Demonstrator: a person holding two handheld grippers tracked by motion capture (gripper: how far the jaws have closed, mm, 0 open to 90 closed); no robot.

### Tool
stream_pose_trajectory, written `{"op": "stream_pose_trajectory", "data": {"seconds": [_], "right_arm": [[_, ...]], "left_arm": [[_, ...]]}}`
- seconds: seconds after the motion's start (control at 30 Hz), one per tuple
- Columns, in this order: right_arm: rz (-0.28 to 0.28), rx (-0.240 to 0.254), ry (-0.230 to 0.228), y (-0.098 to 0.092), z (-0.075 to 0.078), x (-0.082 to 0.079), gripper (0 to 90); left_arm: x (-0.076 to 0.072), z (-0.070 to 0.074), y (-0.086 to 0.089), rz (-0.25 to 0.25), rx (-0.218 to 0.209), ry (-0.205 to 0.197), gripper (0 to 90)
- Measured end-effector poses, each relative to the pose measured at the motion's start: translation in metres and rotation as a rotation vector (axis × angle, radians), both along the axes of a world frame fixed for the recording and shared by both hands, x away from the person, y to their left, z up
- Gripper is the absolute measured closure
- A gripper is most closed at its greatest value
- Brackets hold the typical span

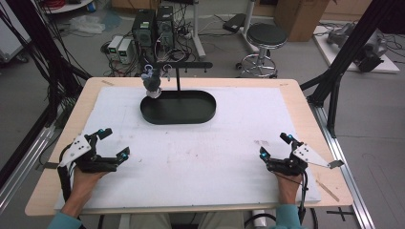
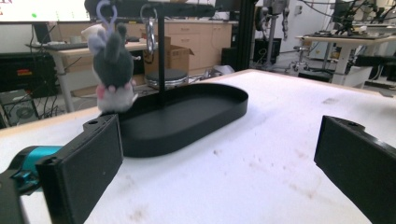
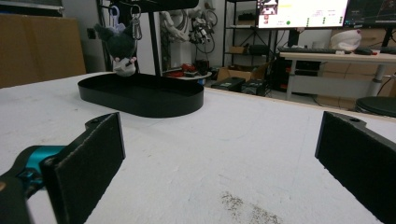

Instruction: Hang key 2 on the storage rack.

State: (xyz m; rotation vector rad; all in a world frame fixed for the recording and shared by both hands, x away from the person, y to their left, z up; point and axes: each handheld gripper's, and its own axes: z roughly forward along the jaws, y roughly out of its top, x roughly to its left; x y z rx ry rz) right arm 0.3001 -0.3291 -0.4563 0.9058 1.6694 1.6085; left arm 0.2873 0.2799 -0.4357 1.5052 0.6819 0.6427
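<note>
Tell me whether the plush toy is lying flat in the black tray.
No, the plush toy hangs by its ring from the stand's crossbar, above the black tray.

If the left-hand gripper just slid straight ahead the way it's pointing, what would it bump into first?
Probably the black tray. The left gripper is open, with bare white table cover between its fingers and the tray's near wall. The plush toy hangs above the tray's left end, farther back.

Both forearms reach in from the near edge, each hand low over the desk (image 1: 200,162) well apart from the other, the left hand-held gripper (image 1: 114,143) and the right hand-held gripper (image 1: 273,145) with jaws spread wide, gripping nothing.
</note>
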Motion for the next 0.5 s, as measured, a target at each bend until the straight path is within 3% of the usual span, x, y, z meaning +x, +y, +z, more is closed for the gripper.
{"op": "stream_pose_trajectory", "data": {"seconds": [0.17,0.27,0.5], "right_arm": [[0.001,0.001,0.005,0.000,0.000,-0.001,0.7],[0.001,0.002,0.002,0.000,0.000,0.000,0.7],[0.000,0.000,0.002,0.000,0.000,0.000,0.7]], "left_arm": [[-0.003,-0.019,-0.002,-0.012,-0.013,-0.009,1.7],[-0.005,-0.021,-0.001,-0.007,-0.033,-0.041,1.7],[-0.006,-0.021,-0.003,0.010,-0.018,-0.044,1.7]]}}
